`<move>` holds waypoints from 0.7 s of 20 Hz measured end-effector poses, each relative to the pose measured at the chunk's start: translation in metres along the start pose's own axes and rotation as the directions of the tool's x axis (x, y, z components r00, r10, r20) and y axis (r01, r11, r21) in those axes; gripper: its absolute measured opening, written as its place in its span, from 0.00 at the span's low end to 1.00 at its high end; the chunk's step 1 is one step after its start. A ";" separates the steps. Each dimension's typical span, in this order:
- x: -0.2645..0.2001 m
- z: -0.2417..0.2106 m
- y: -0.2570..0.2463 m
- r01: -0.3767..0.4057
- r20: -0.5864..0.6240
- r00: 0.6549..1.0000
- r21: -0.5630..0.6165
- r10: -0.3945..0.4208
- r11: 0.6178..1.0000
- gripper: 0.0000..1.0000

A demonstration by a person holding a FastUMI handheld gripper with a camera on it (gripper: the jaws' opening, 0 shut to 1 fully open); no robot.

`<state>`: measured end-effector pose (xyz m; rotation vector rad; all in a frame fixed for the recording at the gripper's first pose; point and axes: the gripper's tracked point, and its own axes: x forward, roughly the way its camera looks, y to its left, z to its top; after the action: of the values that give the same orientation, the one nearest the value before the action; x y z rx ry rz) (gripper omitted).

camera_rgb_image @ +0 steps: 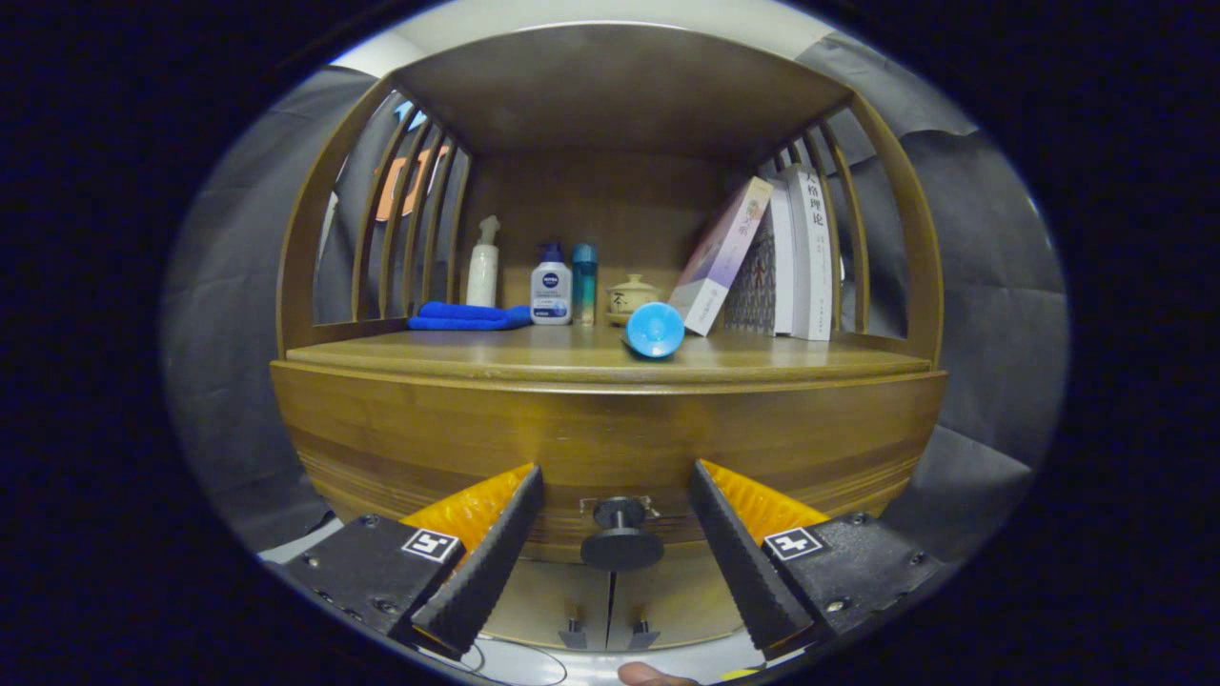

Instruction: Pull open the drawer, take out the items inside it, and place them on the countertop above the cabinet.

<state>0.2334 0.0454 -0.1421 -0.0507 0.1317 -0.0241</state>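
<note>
books [796, 257] lean upright beside small lidded ceramic jar [632, 295].

Legible text: four large black Chinese characters, 人格理论, run down the spine of the upright white book [812, 257]. The white pump bottle with a blue cap [551, 293] carries a dark blue label with white lettering, too small to confirm. Print on the leaning pale book [721, 255] is illegible. The gripper [615, 469], fingers spread either side of the black round drawer knob [621, 534], bears one square black-and-white coded marker per finger block.
</note>
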 end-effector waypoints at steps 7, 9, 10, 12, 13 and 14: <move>-0.008 0.007 -0.011 0.016 -0.012 1.000 -0.019 -0.017 1.000 1.00; -0.026 0.018 -0.020 0.030 0.015 0.999 -0.032 -0.029 0.999 1.00; -0.035 0.022 -0.019 0.021 0.025 0.999 -0.033 -0.020 0.999 1.00; -0.068 0.033 -0.025 0.016 0.053 0.998 -0.025 -0.014 1.000 1.00; -0.084 0.038 -0.027 0.012 0.062 0.998 -0.017 -0.011 1.000 1.00; -0.100 0.040 -0.027 0.008 0.061 0.998 -0.006 -0.007 1.000 1.00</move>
<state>0.1386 0.0227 -0.0876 -0.0577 0.0705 -0.0297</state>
